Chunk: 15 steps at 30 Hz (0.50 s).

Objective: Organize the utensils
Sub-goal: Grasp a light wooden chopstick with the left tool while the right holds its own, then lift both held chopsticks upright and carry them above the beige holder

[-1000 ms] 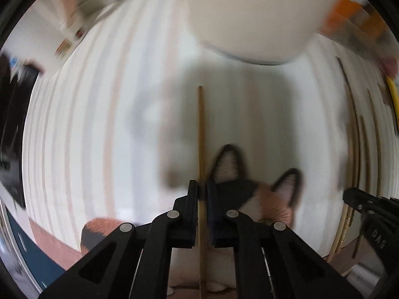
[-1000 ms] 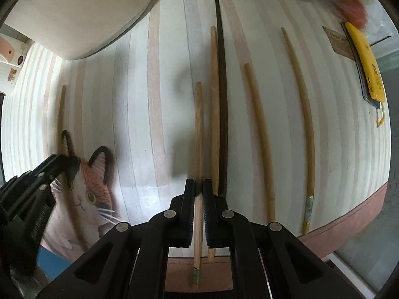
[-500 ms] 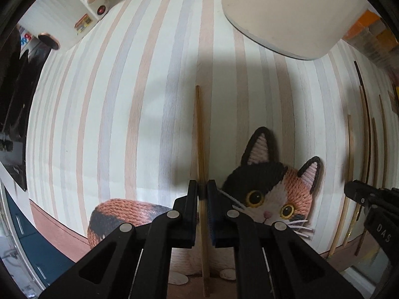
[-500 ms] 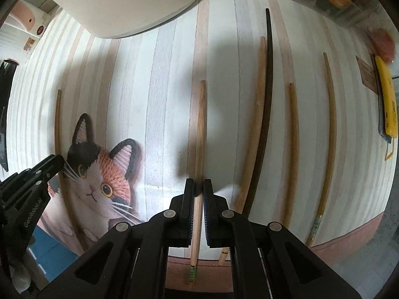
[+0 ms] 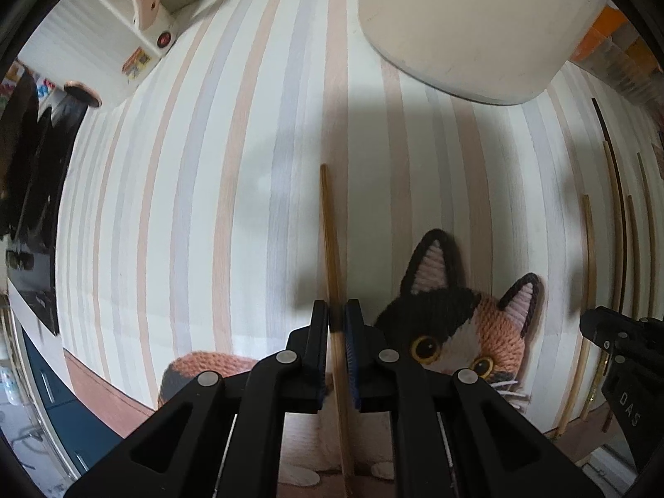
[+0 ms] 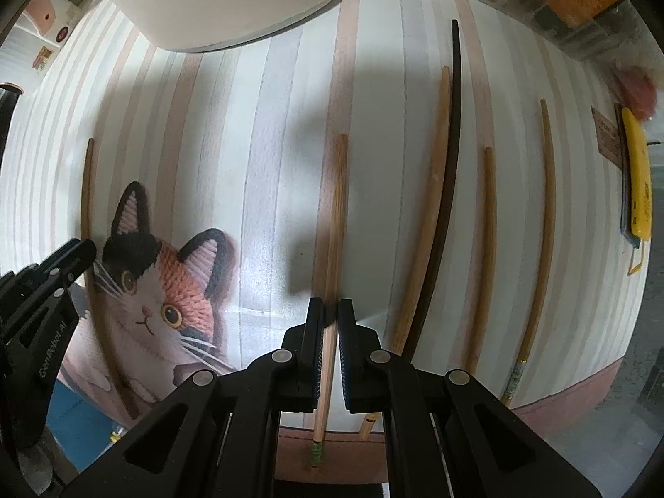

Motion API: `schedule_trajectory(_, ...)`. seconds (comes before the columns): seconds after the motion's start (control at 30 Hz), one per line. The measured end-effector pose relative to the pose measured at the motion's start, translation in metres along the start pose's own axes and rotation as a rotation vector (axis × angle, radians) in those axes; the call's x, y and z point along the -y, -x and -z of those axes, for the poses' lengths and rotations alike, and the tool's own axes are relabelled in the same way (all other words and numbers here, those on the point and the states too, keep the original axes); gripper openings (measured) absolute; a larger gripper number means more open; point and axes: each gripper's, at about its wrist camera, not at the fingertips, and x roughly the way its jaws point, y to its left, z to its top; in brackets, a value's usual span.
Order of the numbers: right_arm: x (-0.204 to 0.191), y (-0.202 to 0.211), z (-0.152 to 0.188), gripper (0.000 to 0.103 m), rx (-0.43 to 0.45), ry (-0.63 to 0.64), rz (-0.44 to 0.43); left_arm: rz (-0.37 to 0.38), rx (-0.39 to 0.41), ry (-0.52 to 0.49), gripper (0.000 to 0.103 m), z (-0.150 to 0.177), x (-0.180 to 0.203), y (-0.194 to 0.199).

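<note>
Left gripper (image 5: 337, 323) clamped on a slender amber-brown wooden chopstick (image 5: 328, 240), shaft running forward between the pads above the pastel-striped tabletop (image 5: 199, 216). Chopstick positioned just left of the calico cat print (image 5: 460, 328) on that tabletop. Right gripper (image 6: 330, 319) clenched on a light oak-coloured wooden chopstick with a green end (image 6: 336, 216), green end showing beneath the gripper near the tabletop's front edge. Further right on the tabletop, laid lengthwise: a pale wooden chopstick (image 6: 431, 191) directly alongside a long black chopstick (image 6: 450, 157), contact not determinable; then a short tan chopstick (image 6: 489, 240) and a long tan chopstick with a patterned end (image 6: 545, 216), each apart from its neighbour. Large cream rounded container (image 5: 465, 25) located at the far side of the tabletop. Yellow-handled tool (image 6: 637, 182) lying off the right edge. Contact between held chopsticks and tabletop not determinable.
</note>
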Motion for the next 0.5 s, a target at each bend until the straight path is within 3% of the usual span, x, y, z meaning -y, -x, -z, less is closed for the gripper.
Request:
schedule_trajectory(0.13, -0.001, 0.003, 0.002, 0.008, 0.008, -0.031, -0.011, -0.007, 0.012, -0.003, 0.004, -0.006, 0.006, 0.002)
schedule_trajectory(0.27, 0.011, 0.008, 0.009, 0.007, 0.041, -0.077, -0.044, 0.047, 0.016, 0.042, 0.004, -0.004, -0.004, 0.009)
schedule_trajectory(0.5, 0.033, 0.044, 0.014, 0.007, 0.160, -0.133, -0.099, 0.112, 0.117, 0.080, 0.004, -0.004, -0.017, 0.056)
